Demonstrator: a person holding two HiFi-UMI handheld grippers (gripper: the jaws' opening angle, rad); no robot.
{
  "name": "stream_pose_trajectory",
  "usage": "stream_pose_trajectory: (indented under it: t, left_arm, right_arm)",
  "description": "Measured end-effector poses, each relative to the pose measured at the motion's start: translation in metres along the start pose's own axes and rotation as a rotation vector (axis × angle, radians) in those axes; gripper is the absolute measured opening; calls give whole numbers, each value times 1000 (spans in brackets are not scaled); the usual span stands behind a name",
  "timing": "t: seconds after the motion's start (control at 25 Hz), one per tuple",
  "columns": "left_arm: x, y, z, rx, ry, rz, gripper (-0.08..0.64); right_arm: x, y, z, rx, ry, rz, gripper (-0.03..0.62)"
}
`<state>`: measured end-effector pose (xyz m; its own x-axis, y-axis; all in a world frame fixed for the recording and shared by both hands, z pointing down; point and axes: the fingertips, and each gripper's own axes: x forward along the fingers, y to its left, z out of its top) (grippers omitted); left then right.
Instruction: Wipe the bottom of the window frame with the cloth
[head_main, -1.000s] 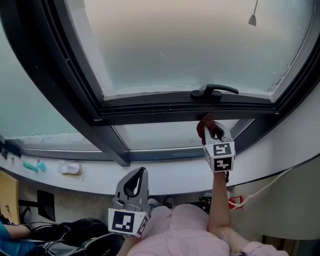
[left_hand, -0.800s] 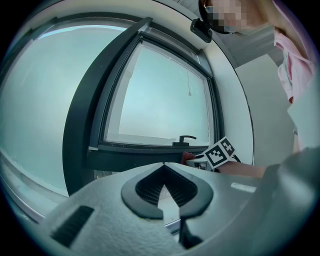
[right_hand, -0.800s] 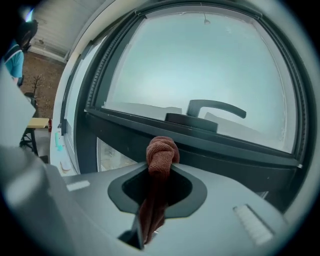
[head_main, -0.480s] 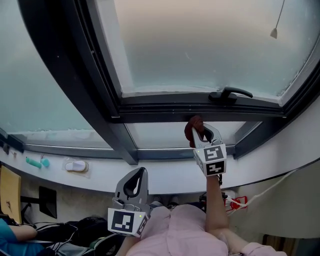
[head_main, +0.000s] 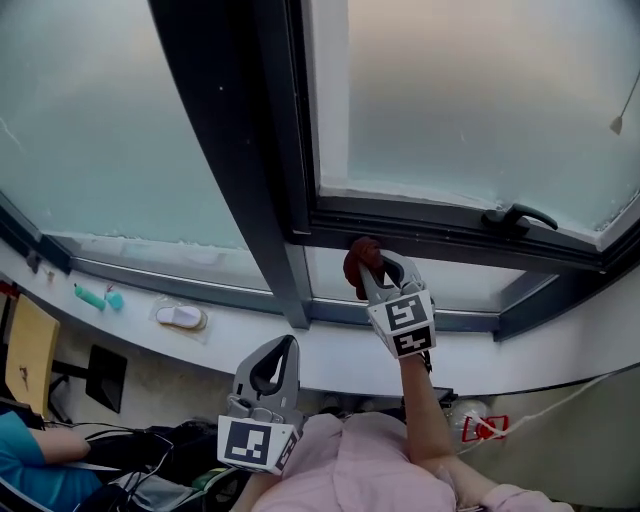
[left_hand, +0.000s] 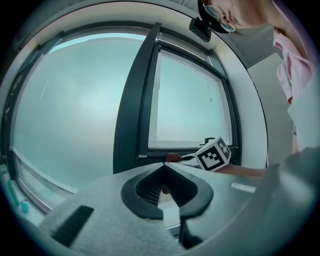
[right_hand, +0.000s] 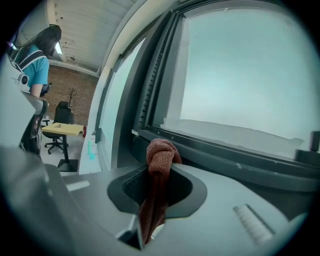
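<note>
Head view looks down — both gripper views face the same window frame (head_main: 430, 232).

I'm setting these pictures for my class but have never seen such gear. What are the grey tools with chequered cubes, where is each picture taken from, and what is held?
A person holds a two-jaw gripper in each hand; the patterned cubes are parts of them. One picture comes from a camera on the person's head, looking down; the other two come from cameras riding on each gripper, looking along its jaws. The right gripper is raised to the bottom rail of the dark window frame and is shut on a reddish-brown cloth. The left gripper hangs low near the person's body, jaws together on nothing. On the white sill lie a small white object and two teal objects.
</note>
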<state>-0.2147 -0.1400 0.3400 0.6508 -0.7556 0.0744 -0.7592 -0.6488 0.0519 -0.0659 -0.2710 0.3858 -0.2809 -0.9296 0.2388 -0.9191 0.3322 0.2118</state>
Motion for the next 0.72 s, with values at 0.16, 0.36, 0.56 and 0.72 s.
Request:
stream_pose_trajectory:
  t: [0.16,0.36,0.56,0.72]
  left_arm:
    - [-12,21,0,-5,3,44,-5]
    - [-32,49,-1,-10,3,126,-5]
    - [-49,67,-4,-21,0,197,-5]
    - [-57,77,-4,-26,-7,239,-5]
  right_arm:
    - [26,34,12,-14,-8,76,63]
    - [54,67,23,-27,-15,147,63]
    - [77,80,20,-33,-7,172,63]
    - [90,72,20,-7,-4,150,63]
